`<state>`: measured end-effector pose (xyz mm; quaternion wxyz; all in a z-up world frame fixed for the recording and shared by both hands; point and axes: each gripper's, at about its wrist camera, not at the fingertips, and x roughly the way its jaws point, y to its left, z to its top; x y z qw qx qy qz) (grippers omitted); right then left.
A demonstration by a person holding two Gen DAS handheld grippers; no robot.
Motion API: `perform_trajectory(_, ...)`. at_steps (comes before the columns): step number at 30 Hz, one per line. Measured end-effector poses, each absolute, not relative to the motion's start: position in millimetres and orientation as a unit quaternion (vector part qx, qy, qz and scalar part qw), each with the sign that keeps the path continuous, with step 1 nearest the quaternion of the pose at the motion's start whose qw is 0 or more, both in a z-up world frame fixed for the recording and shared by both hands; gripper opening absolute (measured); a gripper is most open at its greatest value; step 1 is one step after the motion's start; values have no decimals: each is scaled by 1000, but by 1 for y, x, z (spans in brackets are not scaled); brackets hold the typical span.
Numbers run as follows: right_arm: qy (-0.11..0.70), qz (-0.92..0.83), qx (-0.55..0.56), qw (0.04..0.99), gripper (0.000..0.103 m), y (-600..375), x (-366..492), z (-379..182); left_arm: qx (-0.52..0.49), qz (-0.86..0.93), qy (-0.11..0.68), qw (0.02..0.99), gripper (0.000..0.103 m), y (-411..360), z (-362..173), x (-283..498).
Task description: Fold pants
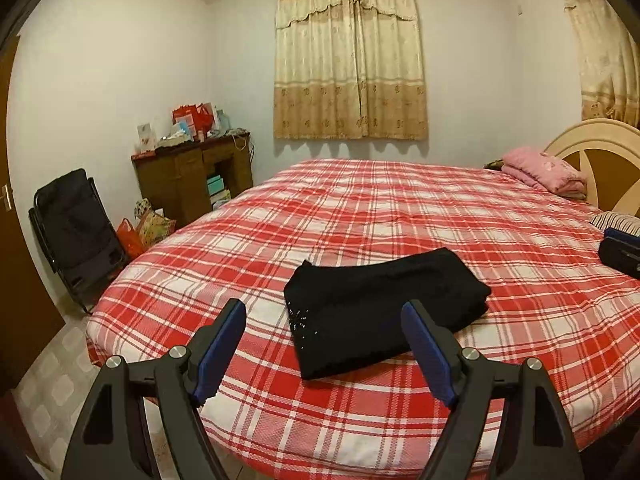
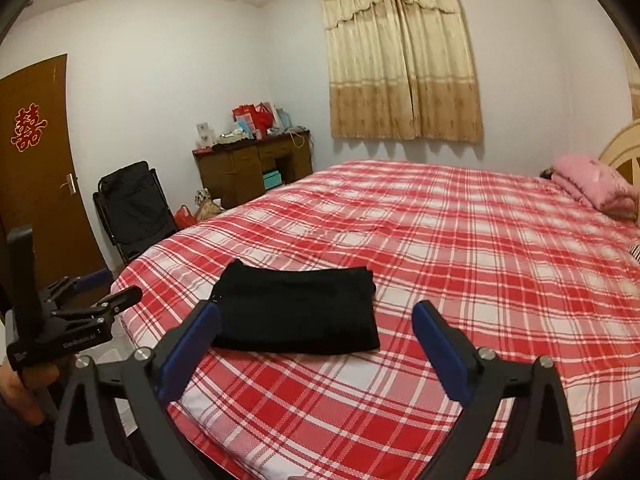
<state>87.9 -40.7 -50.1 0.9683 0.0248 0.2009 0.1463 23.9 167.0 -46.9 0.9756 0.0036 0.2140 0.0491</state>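
Observation:
Black pants (image 1: 380, 308) lie folded into a compact rectangle near the front edge of a bed with a red and white plaid cover (image 1: 400, 208). The same pants (image 2: 296, 312) show in the right wrist view, flat on the plaid bed (image 2: 460, 248). My left gripper (image 1: 324, 316) hovers above and short of the pants, open, with nothing between its blue pads. My right gripper (image 2: 318, 320) is likewise open and empty, held back from the pants. The left gripper's body (image 2: 64, 320) appears at the left of the right wrist view, held by a hand (image 2: 20, 392).
A folded pink blanket (image 1: 544, 172) rests by the cream headboard (image 1: 596, 152). A brown dresser (image 1: 192, 176) with clutter, bags on the floor (image 1: 148, 228) and a black folding chair (image 1: 76, 232) stand left of the bed. A brown door (image 2: 36, 168) is at far left.

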Motion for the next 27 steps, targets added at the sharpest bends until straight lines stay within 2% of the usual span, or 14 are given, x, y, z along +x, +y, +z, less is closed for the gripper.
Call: perform_trajectory(27,182,143,22,973,102,-44,72,-38,14,46,202,978,81,158,-40,15)
